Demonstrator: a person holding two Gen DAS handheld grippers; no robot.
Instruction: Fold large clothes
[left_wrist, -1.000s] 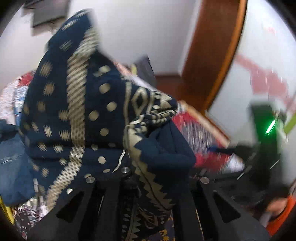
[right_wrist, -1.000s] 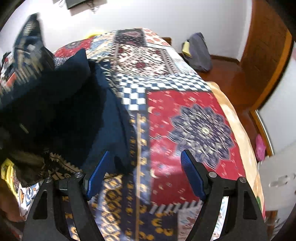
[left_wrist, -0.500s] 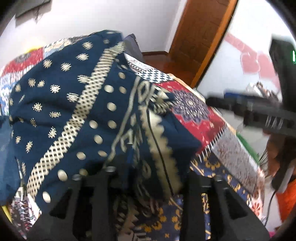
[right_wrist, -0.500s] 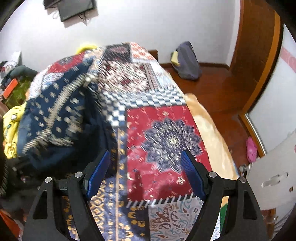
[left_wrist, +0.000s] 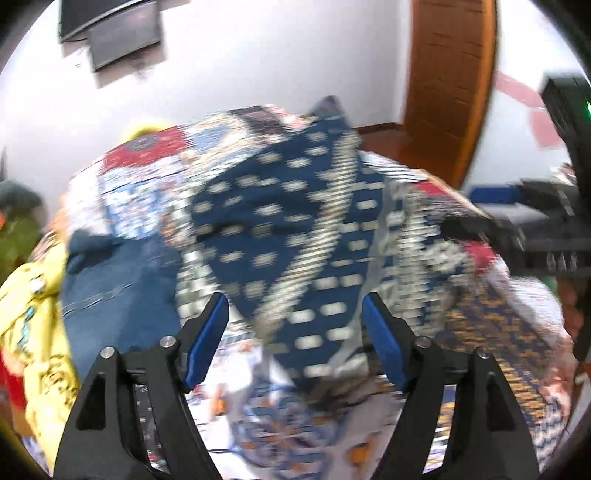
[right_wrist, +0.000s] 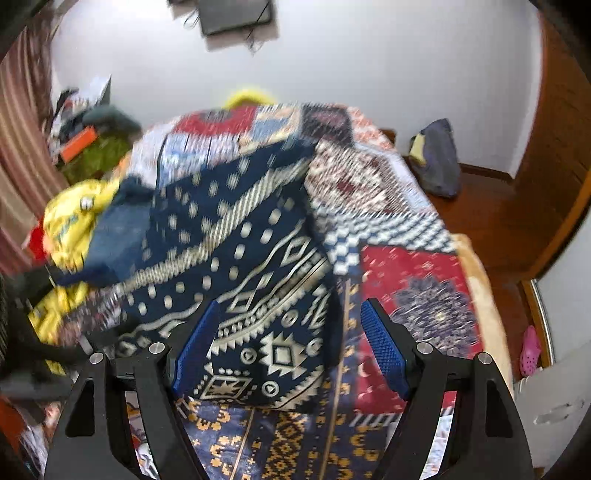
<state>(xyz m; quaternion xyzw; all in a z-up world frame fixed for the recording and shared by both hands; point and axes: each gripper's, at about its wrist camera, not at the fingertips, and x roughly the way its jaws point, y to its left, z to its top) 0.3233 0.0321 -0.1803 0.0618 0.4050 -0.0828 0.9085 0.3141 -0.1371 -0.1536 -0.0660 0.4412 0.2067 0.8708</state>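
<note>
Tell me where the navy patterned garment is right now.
The navy patterned garment lies spread on the patchwork bedspread, left of centre in the right wrist view, beside the yellow clothing and ahead of both open grippers.

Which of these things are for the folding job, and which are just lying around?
For the job:
- navy patterned garment, lying on the bed
- left tool, open
- right tool, open
- patchwork bedspread, the folding surface

Just lying about:
- yellow clothing
- blue denim piece
- grey bag on the floor
- pink shoe
- wooden door
</note>
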